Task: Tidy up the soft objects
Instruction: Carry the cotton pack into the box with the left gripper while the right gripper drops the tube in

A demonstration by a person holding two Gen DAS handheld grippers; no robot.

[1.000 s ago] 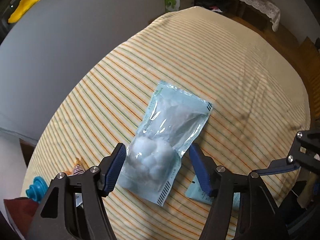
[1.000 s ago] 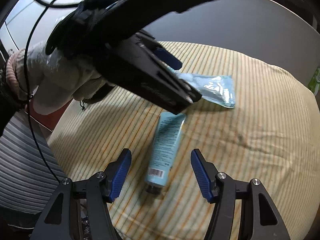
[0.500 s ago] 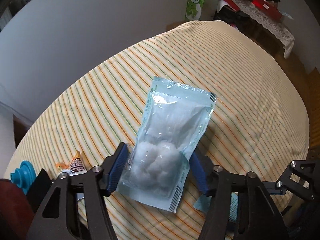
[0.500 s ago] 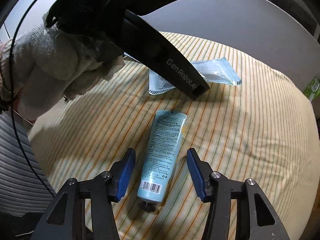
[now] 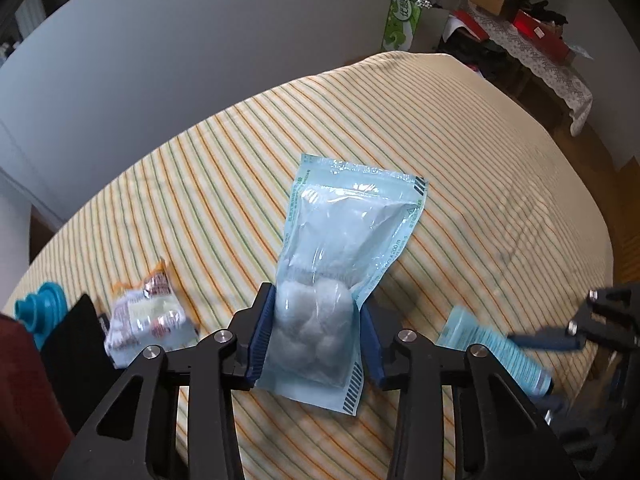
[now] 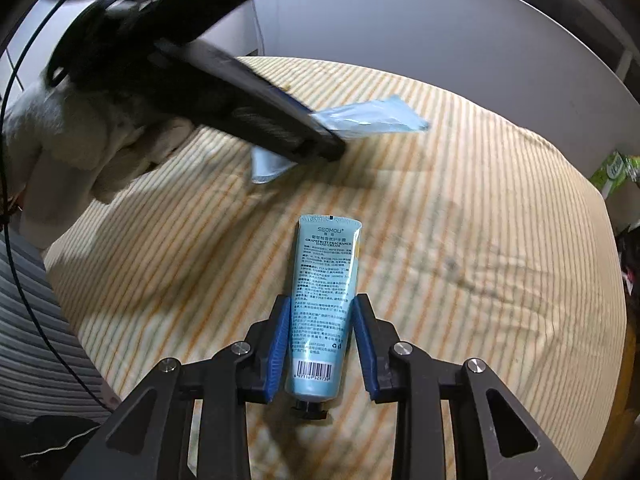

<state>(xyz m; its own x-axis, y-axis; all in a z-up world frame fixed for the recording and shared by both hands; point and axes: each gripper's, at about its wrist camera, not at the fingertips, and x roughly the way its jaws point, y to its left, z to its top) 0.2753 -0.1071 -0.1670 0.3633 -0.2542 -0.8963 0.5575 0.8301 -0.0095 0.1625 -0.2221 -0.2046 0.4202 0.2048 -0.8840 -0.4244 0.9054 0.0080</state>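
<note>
Left wrist: clear pale-blue pouch [image 5: 344, 256] apparently holding white cotton balls

My left black two-finger gripper [image 5: 316, 340]: blue ribbed pads, silver screw heads on matte linkage arms. My right black two-finger gripper [image 6: 322, 348] matches it. Upper left of right view: fuzzy cream sleeve [image 6: 68, 152], thin black cable [image 6: 16, 216].

A home bedroom: striped bedspread [image 5: 460, 128], lace-covered side table [image 5: 536, 60], green tissue pack [image 5: 402, 24].
</note>
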